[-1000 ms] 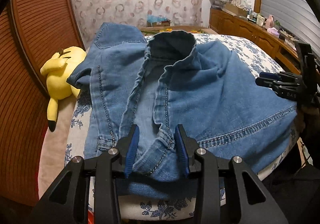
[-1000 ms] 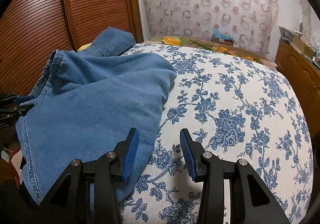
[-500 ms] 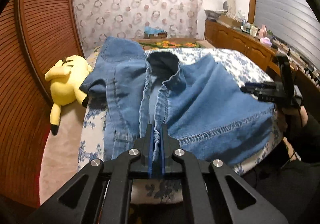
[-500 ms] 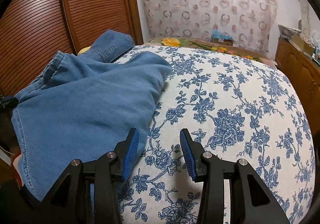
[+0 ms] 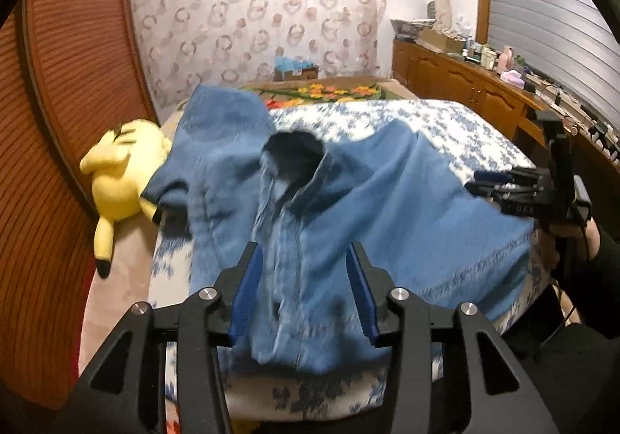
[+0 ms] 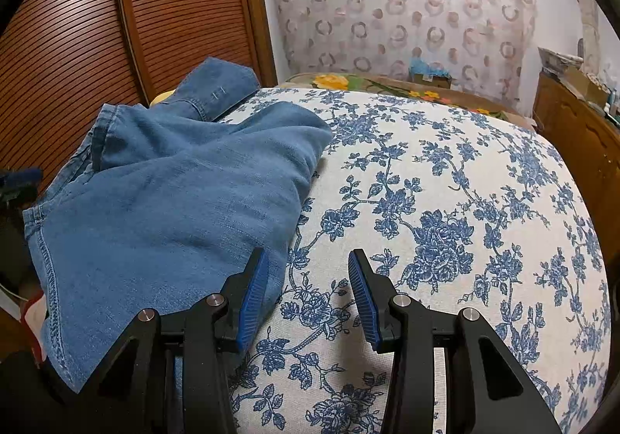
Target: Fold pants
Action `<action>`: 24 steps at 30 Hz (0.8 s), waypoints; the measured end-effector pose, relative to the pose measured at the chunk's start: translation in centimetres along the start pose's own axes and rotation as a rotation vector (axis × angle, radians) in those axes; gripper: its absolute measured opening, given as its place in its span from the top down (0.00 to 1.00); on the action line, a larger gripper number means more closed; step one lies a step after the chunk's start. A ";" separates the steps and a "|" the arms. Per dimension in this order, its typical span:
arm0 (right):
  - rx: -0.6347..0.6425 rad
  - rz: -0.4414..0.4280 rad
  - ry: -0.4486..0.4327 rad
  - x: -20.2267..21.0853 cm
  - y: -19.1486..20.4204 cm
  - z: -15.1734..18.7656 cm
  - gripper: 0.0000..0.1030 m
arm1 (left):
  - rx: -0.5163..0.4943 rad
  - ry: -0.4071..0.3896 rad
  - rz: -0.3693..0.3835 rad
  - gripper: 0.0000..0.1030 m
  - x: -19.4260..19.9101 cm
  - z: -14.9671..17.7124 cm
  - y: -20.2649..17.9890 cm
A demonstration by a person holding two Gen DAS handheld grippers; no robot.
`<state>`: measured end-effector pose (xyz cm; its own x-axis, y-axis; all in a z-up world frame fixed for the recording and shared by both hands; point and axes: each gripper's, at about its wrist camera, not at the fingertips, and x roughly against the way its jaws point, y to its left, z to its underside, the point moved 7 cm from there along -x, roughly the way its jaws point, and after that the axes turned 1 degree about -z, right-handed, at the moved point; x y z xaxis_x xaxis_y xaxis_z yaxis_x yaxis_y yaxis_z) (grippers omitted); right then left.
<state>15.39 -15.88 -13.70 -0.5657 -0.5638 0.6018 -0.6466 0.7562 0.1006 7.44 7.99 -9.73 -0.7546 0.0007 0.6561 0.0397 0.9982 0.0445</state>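
Observation:
Blue denim pants (image 5: 387, 201) lie bunched on a bed with a blue-flowered sheet (image 6: 445, 201). The open waistband faces up near the middle. My left gripper (image 5: 304, 294) is open, its blue pads either side of a raised denim fold at the near edge, which looks blurred. My right gripper (image 6: 310, 298) is open and empty above the sheet, its left pad next to the pants' hem corner (image 6: 174, 221). The right gripper also shows at the right in the left wrist view (image 5: 515, 190).
A yellow plush toy (image 5: 120, 178) lies at the bed's left edge against a wooden slatted wardrobe (image 6: 116, 27). A wooden sideboard with bottles (image 5: 484, 85) runs along the right wall. A patterned curtain (image 6: 387, 7) hangs behind the bed.
My left gripper was shut on the denim fold half a second ago and is now open; the fold is dropping. The right gripper has stayed open and barely moved.

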 end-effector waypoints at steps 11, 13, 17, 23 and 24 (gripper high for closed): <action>-0.001 -0.006 0.000 0.0 0.1 0.0 0.57 | -0.027 0.022 0.011 0.55 -5.0 -4.8 -0.5; -0.001 -0.007 -0.003 0.0 0.0 0.0 0.57 | -0.031 0.034 0.009 0.55 -5.9 -5.1 -0.5; -0.004 -0.009 -0.006 0.1 0.1 0.2 0.57 | -0.020 0.070 0.014 0.76 -8.0 -5.4 0.0; -0.004 -0.009 -0.008 0.1 0.2 0.2 0.57 | 0.046 -0.006 -0.028 0.96 -6.4 -6.6 3.1; -0.004 -0.007 -0.010 0.1 0.2 0.2 0.57 | 0.063 -0.015 -0.034 0.96 -6.1 -6.9 3.9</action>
<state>15.13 -15.86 -13.75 -0.5658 -0.5726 0.5933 -0.6487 0.7533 0.1083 16.74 11.46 -8.40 -0.7644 -0.0328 0.6440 -0.0272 0.9995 0.0186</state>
